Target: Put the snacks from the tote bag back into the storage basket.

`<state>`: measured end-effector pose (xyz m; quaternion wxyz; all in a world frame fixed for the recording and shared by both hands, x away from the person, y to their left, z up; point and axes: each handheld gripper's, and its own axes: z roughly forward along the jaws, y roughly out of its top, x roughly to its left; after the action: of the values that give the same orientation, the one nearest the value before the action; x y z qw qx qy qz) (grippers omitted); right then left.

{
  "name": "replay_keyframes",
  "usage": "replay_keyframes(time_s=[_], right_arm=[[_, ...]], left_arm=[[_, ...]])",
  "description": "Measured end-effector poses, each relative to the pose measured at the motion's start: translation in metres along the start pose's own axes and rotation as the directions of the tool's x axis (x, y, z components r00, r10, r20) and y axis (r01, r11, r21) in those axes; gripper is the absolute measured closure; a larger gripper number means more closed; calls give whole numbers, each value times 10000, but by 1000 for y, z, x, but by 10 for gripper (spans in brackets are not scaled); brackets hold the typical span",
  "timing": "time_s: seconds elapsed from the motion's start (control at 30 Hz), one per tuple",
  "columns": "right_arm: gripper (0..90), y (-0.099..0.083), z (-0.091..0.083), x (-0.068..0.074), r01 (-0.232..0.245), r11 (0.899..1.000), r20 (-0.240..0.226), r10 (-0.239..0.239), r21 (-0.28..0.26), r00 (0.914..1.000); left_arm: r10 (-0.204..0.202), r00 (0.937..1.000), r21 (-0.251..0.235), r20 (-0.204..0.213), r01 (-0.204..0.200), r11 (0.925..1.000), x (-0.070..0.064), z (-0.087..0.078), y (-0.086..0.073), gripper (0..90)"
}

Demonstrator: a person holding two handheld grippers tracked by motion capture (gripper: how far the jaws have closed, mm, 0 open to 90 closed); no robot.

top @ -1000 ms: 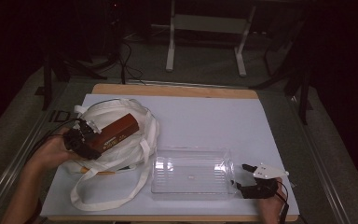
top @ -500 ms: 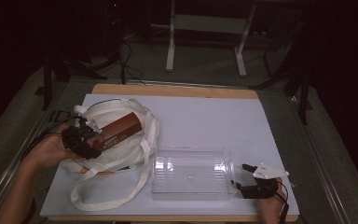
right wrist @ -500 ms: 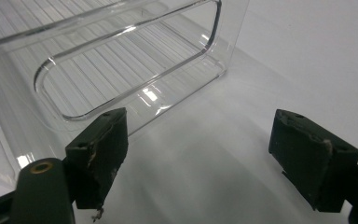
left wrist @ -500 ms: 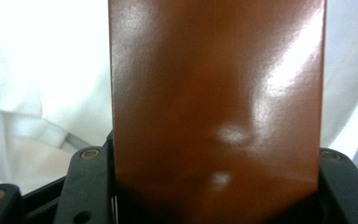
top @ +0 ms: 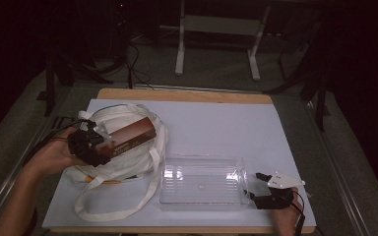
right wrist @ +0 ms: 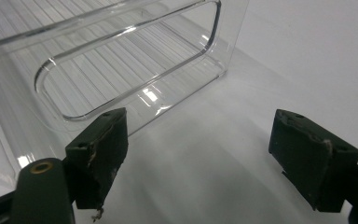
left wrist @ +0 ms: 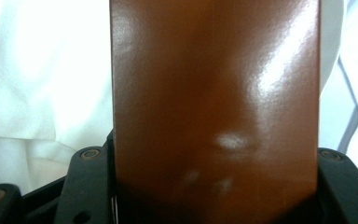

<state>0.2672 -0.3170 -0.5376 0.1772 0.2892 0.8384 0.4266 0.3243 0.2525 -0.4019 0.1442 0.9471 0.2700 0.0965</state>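
White table sheet (top: 216,125) bears clear bin (top: 203,182) beside tote bag (top: 123,147).

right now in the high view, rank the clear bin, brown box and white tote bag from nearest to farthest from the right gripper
1. Clear bin: just left of the right gripper, nearly at its jaws.
2. White tote bag: further left; its straps reach the bin's left end.
3. Brown box: far left, over the bag, held in the left gripper.

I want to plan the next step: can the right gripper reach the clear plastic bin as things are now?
Probably yes. The right gripper is open and holds nothing, and it sits just beside the end wall of the clear plastic bin, with bare white table cover between its jaws and nothing blocking the way.
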Motion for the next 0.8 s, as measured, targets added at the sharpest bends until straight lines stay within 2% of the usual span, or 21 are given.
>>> replay_keyframes(time_s=[0.1, 0.4, 0.53, 0.8], right_arm=[[195, 0, 0, 0, 0, 10000, 6, 0, -19, 10000], [195, -1, -1, -2, -167, 9997, -31, 167, -171, 9999], [186, -1, -3, -3, -269, 9991, -100, 266, -313, 9996], [186, -2, -4, -4, -348, 9984, -122, 342, -448, 9993]], left_arm=[[47, 10000, -208, 79, -46, 9998, -2, -6, 1, 430], [696, 9974, -428, 181, -688, 9967, -13, -14, 14, 430], [1092, 9937, -464, 250, -1080, 9931, -21, -13, 22, 430], [1496, 9878, -493, 431, -1474, 9878, -29, -11, 35, 430]])
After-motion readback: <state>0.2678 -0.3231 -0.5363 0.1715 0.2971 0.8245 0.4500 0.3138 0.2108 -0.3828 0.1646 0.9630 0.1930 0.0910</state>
